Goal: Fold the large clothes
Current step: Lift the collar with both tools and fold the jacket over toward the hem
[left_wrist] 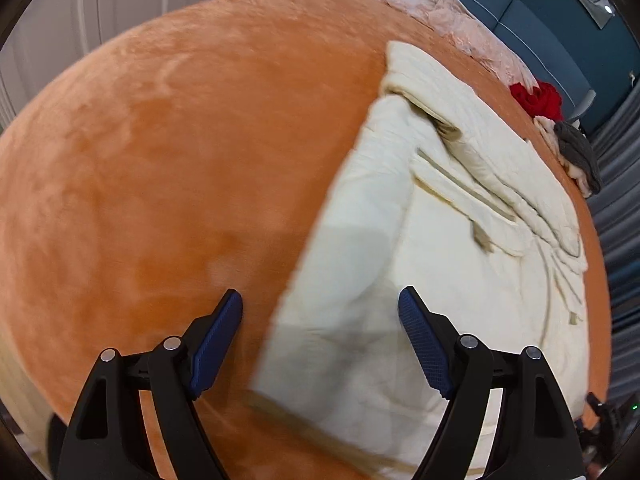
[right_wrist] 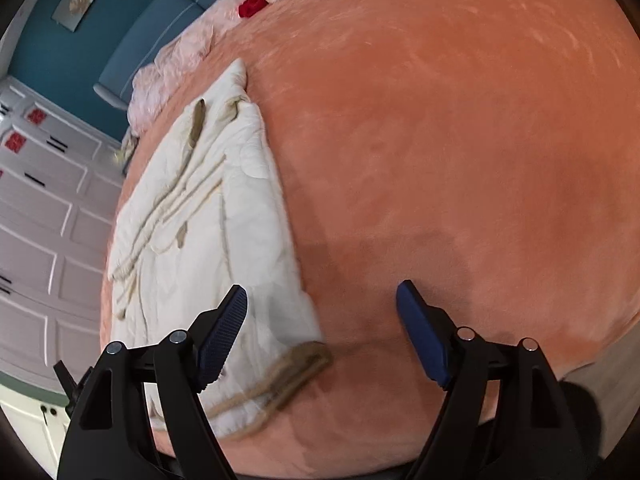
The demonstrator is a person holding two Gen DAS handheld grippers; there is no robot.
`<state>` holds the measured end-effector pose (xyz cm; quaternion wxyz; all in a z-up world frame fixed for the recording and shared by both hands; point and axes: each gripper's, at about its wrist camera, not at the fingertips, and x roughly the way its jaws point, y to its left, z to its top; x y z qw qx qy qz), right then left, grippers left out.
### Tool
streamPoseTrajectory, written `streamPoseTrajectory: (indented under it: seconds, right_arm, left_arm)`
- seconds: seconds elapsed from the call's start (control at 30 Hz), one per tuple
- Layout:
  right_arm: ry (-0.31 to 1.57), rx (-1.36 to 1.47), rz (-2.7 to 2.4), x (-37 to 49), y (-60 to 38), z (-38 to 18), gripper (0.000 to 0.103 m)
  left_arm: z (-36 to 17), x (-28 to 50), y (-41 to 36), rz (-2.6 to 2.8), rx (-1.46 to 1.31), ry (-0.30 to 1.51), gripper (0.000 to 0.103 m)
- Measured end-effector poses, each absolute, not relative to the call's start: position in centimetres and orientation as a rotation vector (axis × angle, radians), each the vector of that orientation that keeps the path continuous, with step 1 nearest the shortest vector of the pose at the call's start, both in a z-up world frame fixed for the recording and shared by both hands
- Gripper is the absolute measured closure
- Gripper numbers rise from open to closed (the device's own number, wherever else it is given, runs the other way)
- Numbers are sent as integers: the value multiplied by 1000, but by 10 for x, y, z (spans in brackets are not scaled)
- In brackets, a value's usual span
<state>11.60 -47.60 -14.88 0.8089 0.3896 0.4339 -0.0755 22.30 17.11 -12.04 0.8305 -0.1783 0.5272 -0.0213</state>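
A large cream quilted garment [left_wrist: 440, 208] lies folded lengthwise on the orange plush bed cover [left_wrist: 180, 140], with a sleeve laid across its top. In the left wrist view my left gripper [left_wrist: 320, 316] hangs open above the garment's near left edge, nothing between its blue pads. In the right wrist view the same cream garment [right_wrist: 200, 216] lies at the left, a tan trim at its near corner. My right gripper [right_wrist: 322, 312] is open above that near right corner and the orange cover [right_wrist: 460, 140], holding nothing.
A pink blanket [left_wrist: 432, 8] is bunched along the far edge of the bed, with a red cloth [left_wrist: 538, 98] and a grey and cream pile [left_wrist: 576, 152] beside it. A blue headboard [left_wrist: 532, 20] stands behind. White panelled cabinets [right_wrist: 44, 220] line one side.
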Motion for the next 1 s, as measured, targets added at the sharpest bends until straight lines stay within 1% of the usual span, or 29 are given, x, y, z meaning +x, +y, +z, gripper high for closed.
streamPoseTrajectory:
  seconds: [0.1,0.13,0.2,0.27,0.3,0.33,0.37,0.4,0.43,0.47,0.5,0.53,0.63,0.8,0.93,1.0]
  right_arm:
    - [895,795,-198,116,-459,-148,27]
    - [881,788,-193,116,-455,-147,28]
    - [866,822,-155,116,-447,-149,35]
    - [871,851,-117,120,-440,-153,41]
    - [876,840,-110,123,-437,-153,44]
    - [881,834,-100,126,-435,-153,61]
    - [898,839,-79,131,-433,-155,78]
    - [911,849,-73,134,-432,-157,83]
    - [910,855,-72,135,-431,-156,89]
    - [907,850,-74,134,-431,-155,93]
    - [904,831,-80,133,-429,-151,95]
    - [895,818,-76,131,-429,-146,96]
    - [868,788,-45,121,-429,-130,98]
    - [877,588,28,92,-416,-83,98]
    - [946,429,100,45,-403,-53,99]
    - [1013,360,132,16,-396,-42,99]
  left_arm:
    - [-123,227,163,-50,-370,1143,23]
    - [-124,227,159,-45,-351,1148,23]
    - [-128,227,154,-32,-331,1154,23]
    - [-126,226,153,-33,-331,1161,26]
    - [-125,225,152,-34,-327,1165,34]
    - [-123,226,151,-39,-327,1166,47]
    - [-122,225,151,-58,-338,1169,56]
    - [-120,224,151,-63,-346,1173,68]
    - [-118,222,151,-58,-348,1171,79]
    - [-114,221,152,-54,-352,1166,85]
    - [-110,219,153,-53,-363,1160,89]
    - [-106,218,154,-52,-375,1153,91]
    - [-84,210,154,-75,-380,1114,94]
    - [-41,175,156,-139,-358,1075,95]
    - [-15,116,172,-187,-336,1081,95]
    - [-5,77,182,-203,-307,1100,95]
